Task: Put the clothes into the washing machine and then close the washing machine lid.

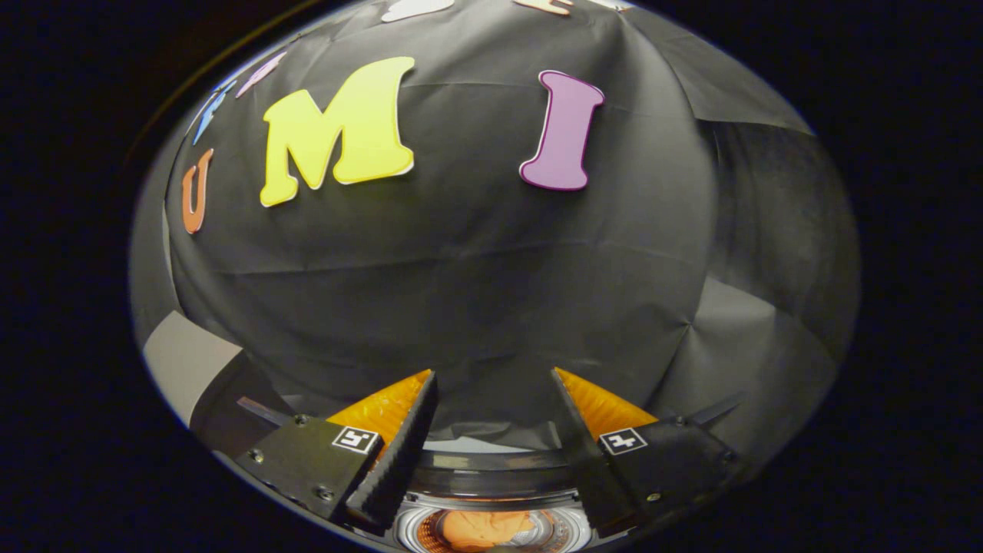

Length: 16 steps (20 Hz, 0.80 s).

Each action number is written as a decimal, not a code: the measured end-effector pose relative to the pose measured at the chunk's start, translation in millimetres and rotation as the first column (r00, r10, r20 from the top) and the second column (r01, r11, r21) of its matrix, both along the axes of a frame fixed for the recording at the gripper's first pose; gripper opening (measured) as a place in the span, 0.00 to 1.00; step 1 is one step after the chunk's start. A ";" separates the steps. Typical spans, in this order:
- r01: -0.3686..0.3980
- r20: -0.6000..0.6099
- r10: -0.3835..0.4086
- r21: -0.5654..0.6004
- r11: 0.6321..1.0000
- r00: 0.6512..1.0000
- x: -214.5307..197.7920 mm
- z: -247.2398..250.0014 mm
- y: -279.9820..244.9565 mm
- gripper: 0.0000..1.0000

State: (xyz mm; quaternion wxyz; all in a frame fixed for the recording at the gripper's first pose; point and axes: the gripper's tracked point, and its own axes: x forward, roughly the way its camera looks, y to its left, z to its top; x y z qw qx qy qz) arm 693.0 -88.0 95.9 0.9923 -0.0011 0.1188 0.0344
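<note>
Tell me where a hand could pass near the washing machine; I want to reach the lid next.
The open tool has a bare gap between its fingers, above the dark round rim of the washing machine. Below the rim, the shiny metal drum is crowded: a crumpled orange cloth lies in it. The lid cannot be made out.

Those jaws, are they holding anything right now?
No. The gripper is open with nothing between its jaws; the orange cloth lies below in the washing machine drum.

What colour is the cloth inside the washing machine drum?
Orange; the cloth lies in the drum, between the open gripper fingers, gripper view.
</note>
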 end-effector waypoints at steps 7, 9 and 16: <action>-0.016 0.088 0.016 0.001 1.000 0.996 -21.2 2.6 0.1 0.90; -0.018 0.096 0.017 0.001 1.000 0.995 -30.5 -0.7 -0.6 0.90; -0.024 0.131 0.023 0.000 1.000 0.991 -60.0 -8.2 -4.1 0.90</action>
